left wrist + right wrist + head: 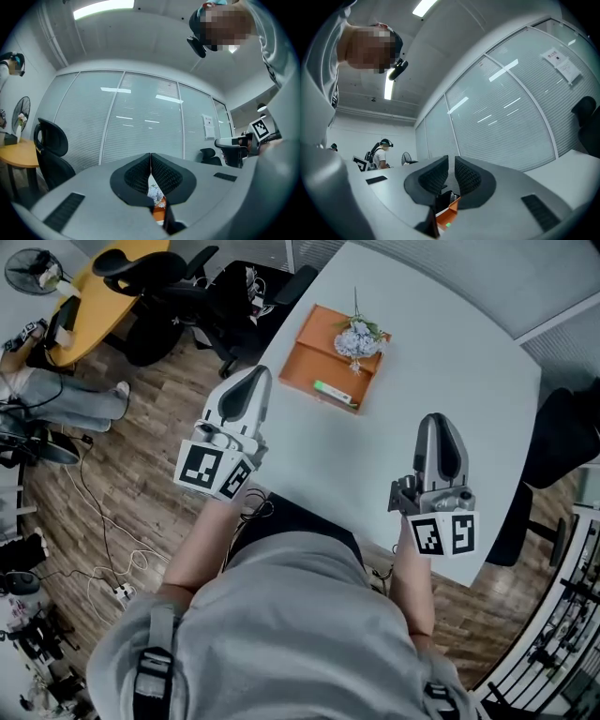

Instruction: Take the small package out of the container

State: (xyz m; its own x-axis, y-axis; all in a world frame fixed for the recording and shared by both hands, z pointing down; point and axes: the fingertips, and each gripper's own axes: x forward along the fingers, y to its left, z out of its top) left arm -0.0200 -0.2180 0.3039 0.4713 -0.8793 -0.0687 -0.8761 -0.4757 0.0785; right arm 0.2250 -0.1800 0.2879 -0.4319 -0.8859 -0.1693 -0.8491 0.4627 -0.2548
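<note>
An orange container lies on the white table, at its far left side. In it lie a small white-and-green package near its front edge and a bunch of pale flowers. My left gripper hovers at the table's left edge, just short of the container, jaws pressed together and empty. My right gripper hangs over the table's near right part, jaws nearly together with nothing between. Between the left jaws I glimpse the flowers and container. The right gripper also looks toward the container.
Black office chairs and a yellow round table stand beyond the table's left. A seated person's legs and cables are on the wood floor at left. Another black chair stands at right.
</note>
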